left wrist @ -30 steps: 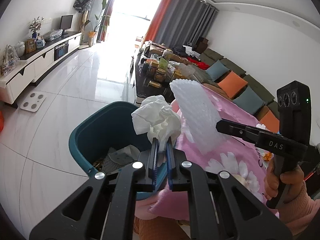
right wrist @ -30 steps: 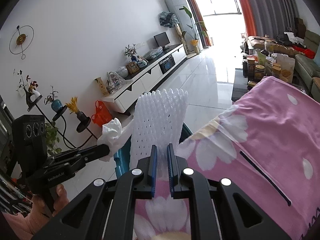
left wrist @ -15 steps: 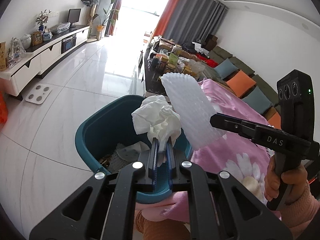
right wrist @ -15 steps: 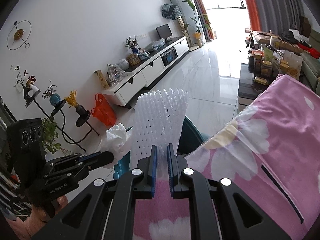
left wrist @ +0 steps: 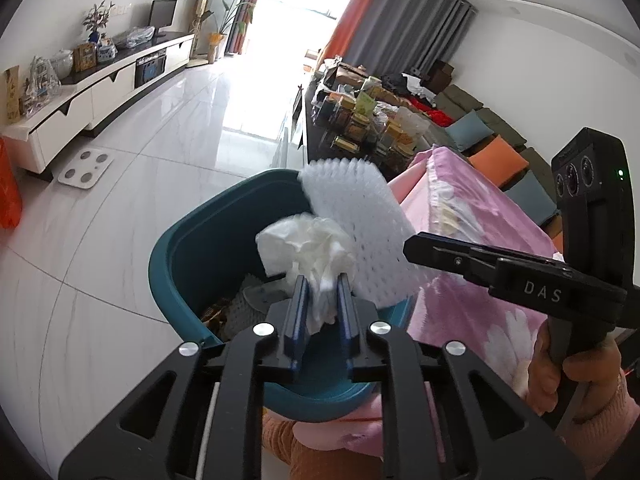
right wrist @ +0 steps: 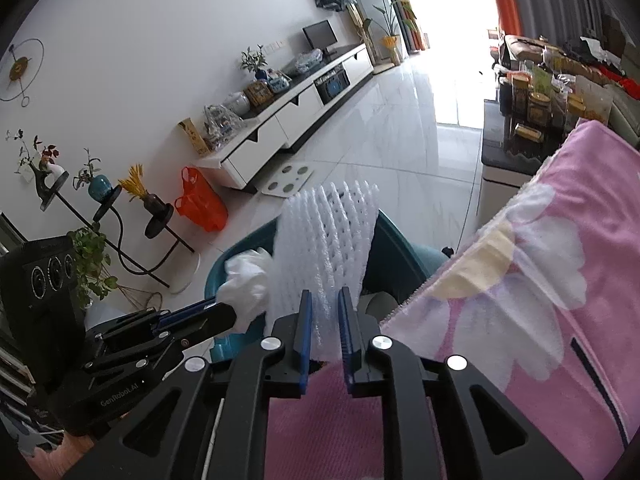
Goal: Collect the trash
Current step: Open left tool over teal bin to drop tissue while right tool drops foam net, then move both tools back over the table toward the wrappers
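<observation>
Both my grippers' jaws have just been opening over the teal bin [left wrist: 188,256]: left gripper [left wrist: 322,300] round crumpled tissue [left wrist: 304,248], right gripper [right wrist: 325,318] round foam fruit net [right wrist: 326,248]. Light foam may drift past the bin's right rim onto the pink cloth [right wrist: 540,280].

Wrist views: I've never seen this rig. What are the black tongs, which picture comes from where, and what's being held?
No robot here: a person holds a two-finger tool in each hand. Each picture comes from a camera on one tool, looking along its fingers. The left view shows the left gripper with a crumpled white tissue between its fingers. The right view shows the right gripper with a white foam net. Both hang over a teal bin that already holds trash, beside a pink flowered cloth. Both pairs of fingers have just been opening, so the drop looks under way.
</observation>
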Demonstrator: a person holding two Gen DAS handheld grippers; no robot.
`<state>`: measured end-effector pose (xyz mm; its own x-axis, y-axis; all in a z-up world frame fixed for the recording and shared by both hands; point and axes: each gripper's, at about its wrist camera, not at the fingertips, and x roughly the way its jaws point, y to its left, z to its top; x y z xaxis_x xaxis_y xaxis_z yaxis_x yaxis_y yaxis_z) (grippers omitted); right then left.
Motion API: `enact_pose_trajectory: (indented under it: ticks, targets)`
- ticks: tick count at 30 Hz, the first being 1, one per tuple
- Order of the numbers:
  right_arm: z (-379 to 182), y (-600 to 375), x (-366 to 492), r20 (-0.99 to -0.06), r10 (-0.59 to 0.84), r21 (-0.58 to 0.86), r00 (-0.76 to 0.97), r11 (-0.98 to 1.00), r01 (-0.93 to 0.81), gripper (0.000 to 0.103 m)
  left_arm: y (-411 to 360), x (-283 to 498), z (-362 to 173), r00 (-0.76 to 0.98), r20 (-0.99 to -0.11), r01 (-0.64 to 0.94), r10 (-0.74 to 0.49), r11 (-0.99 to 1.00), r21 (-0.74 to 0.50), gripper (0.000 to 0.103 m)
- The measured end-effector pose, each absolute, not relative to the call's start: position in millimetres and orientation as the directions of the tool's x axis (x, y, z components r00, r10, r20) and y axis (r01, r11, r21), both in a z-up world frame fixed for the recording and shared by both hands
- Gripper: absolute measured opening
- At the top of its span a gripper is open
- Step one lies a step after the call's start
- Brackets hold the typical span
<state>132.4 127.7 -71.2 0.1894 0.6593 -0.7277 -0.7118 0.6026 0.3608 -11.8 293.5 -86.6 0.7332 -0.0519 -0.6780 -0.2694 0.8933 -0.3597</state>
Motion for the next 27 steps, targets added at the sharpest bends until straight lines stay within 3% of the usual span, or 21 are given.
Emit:
enact_pose_trajectory:
  ticks: [3,10,16,27]
  targets:
    - [-76.0,126.8,133.9,-0.731,0.658,0.374,0.179,0.606,-0.702,0.018,296.0,-6.6,-95.0,0.723,-0.690,-0.293,-0.035,0.889,-0.352,0.031]
    - [-74.8,115.8,133.1,-0.719,0.673,0.398,0.171,0.601,-0.693,0.022,296.9,-4.3,-97.0,0.725,-0.689,-0.317,-0.006,0.885,-0.342,0.034]
    - [-60.1,85.9,122.0,-0.681,0.705,0.394,0.197,0.580,-0.713,0.029,280.7,-14.4,-74.7,0.772,-0.636,-0.258,-0.001,0.914,-0.314,0.051]
    - [-25.7,-28.4,100.2,-0.605,0.702,0.364,0.375,0.663,-0.655,0.032,182.5,6.0,-43.8,0.799,-0.561,0.057,-0.218,0.955,-0.290,0.057]
